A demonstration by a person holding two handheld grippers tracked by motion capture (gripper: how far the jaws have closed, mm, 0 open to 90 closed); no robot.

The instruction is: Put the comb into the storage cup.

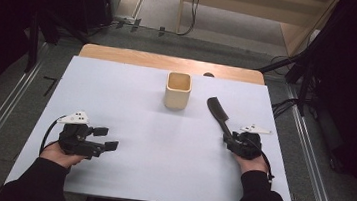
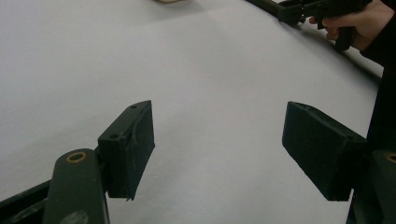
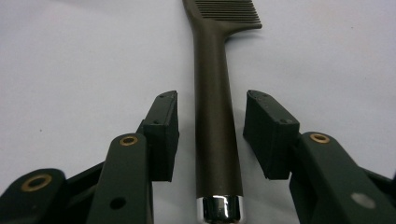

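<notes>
Black comb handle lies between right gripper fingers, parted, not touching; left gripper fingers wide.

Left tool: held low over the tabletop at the near left, pointing right; jaws spread wide with bare surface between them.
Left hand: wraps the grip from behind, dark sleeve reaching in from the bottom edge.
Right tool: at the near right, pointing away and slightly left; jaws parted, not pressed together.
Right hand: behind the tool, forearm in a dark sleeve.
</notes>
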